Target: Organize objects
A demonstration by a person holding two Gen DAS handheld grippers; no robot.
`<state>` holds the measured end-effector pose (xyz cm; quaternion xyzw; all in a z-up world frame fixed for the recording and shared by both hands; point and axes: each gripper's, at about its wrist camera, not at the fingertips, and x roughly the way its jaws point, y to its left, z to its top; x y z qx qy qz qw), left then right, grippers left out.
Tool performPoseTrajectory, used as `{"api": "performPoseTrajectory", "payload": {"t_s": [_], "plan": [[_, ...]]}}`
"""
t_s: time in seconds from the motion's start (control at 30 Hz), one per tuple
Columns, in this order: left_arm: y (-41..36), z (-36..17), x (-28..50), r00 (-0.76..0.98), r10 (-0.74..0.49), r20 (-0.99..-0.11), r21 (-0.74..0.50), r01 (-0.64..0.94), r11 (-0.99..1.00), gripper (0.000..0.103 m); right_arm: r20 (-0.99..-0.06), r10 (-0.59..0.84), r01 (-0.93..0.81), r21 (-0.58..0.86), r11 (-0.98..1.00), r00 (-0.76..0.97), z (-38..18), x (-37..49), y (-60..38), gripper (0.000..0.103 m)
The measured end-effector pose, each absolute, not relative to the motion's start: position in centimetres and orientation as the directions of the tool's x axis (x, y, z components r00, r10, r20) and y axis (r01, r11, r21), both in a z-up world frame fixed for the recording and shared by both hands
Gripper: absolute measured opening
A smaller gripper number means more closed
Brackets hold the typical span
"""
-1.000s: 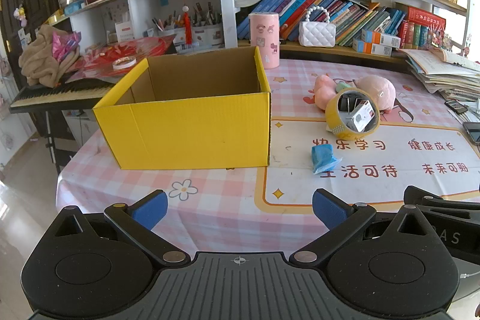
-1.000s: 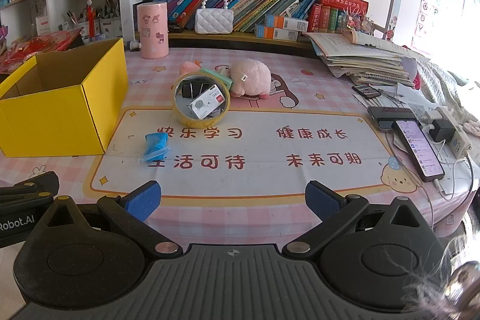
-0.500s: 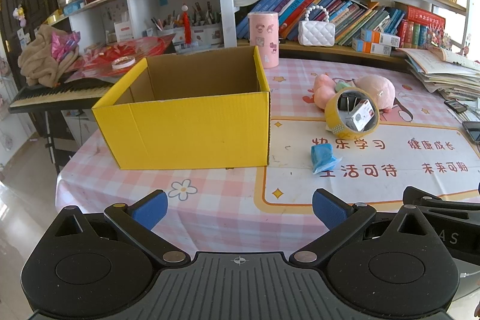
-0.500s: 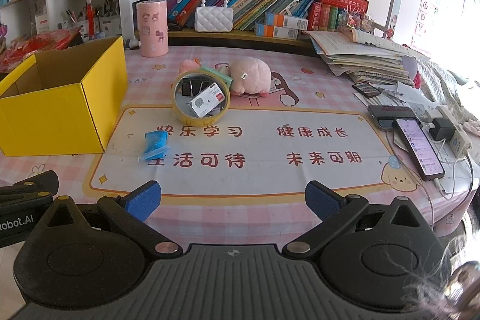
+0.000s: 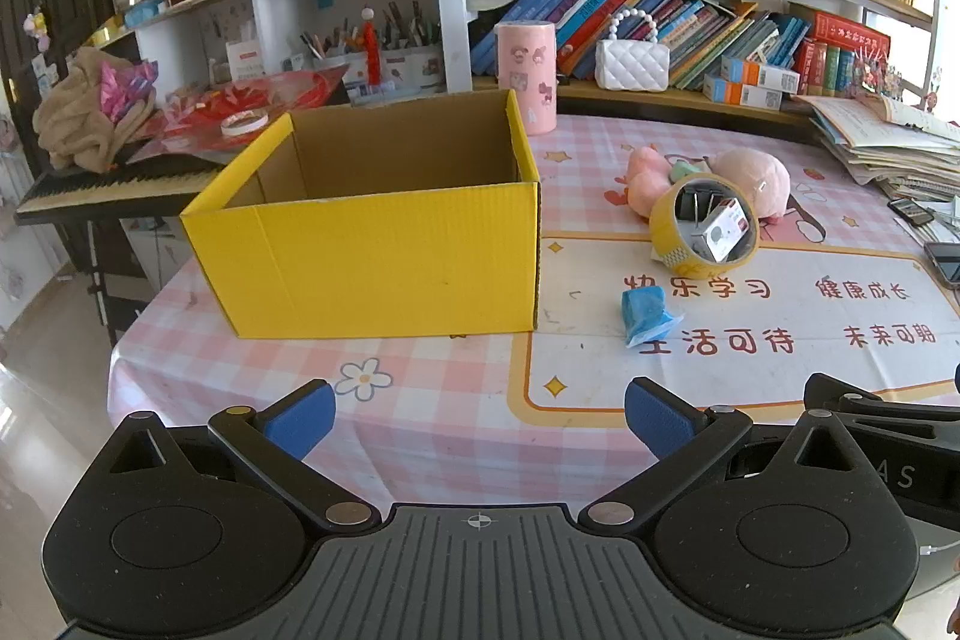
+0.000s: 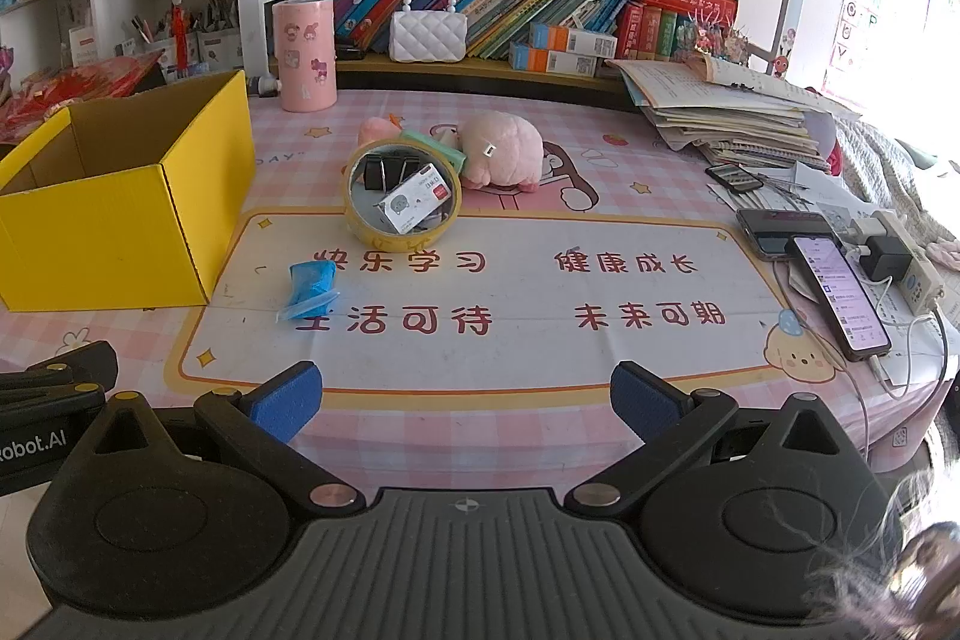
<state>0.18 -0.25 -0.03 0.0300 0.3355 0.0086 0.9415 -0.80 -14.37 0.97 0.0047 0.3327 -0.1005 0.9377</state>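
An open yellow cardboard box [image 5: 384, 256] [image 6: 120, 232] stands on the pink checked table, and its inside looks empty. To its right a yellow tape roll [image 5: 705, 226] [image 6: 401, 196] stands on edge with black binder clips and a white card inside. A small blue packet [image 5: 645, 313] [image 6: 309, 287] lies in front of it. A pink plush toy [image 5: 750, 181] [image 6: 501, 151] lies behind the roll. My left gripper [image 5: 477, 415] is open at the table's near edge, holding nothing. My right gripper [image 6: 465, 397] is open too, short of the packet.
A pink cylinder tin [image 6: 303, 55] stands at the back by the shelf of books. A stack of papers [image 6: 738, 112], phones [image 6: 837, 292] and a charger with cables lie at the right. A keyboard [image 5: 114, 181] with cloth and red items sits left of the table.
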Motion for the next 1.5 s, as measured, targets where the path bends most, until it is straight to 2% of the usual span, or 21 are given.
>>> {"api": "performPoseTrajectory", "payload": {"t_s": [1.5], "plan": [[-0.24, -0.86, 1.14, 0.757, 0.025, -0.653, 0.058, 0.017, 0.998, 0.103, -0.634, -0.184, 0.19, -0.058, 0.98, 0.752, 0.64, 0.17, -14.31, 0.103]]}}
